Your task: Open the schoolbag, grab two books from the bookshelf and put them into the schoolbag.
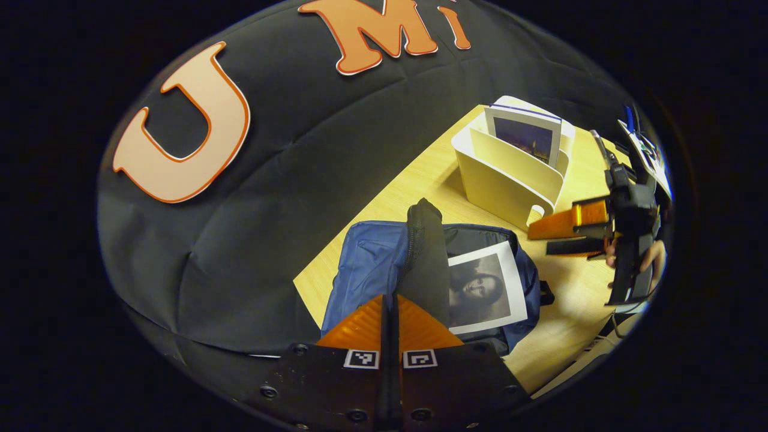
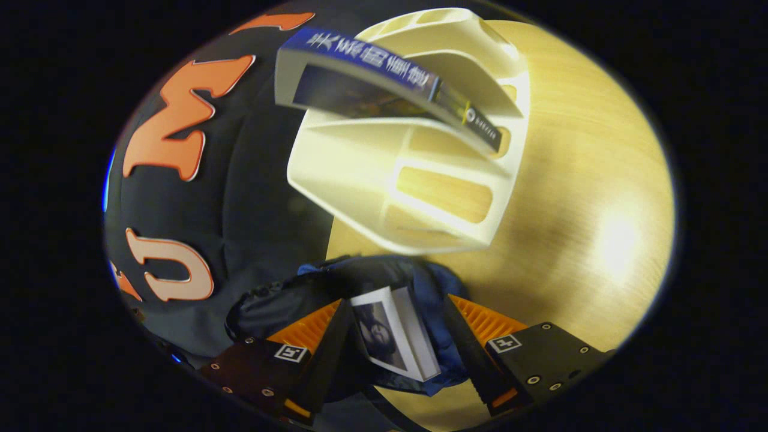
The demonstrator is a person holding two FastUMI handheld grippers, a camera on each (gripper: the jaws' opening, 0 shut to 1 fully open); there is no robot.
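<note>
The blue schoolbag (image 1: 366, 258) lies open on the wooden table. A white-bordered book with a dark portrait cover (image 1: 483, 291) rests in its opening. My left gripper (image 1: 390, 297) is shut on the bag's black flap (image 1: 423, 252), which stands lifted. In the left gripper view, my right gripper (image 1: 540, 241) hovers open in a hand beside the cream bookshelf (image 1: 510, 174). The shelf holds one upright book (image 1: 528, 135). In the right gripper view, my right gripper (image 2: 397, 300) is open above the portrait book (image 2: 393, 339) in the schoolbag (image 2: 435, 288), not pressing on it. The bookshelf (image 2: 360, 174) and its blue-spined book (image 2: 372, 57) lie ahead.
The light wooden table (image 2: 570, 180) stretches out to the right of the shelf. The black cloth wall (image 1: 270, 180) runs close behind the bag and shelf. Some stand parts and a blue pen (image 1: 639, 144) sit at the table's far edge.
</note>
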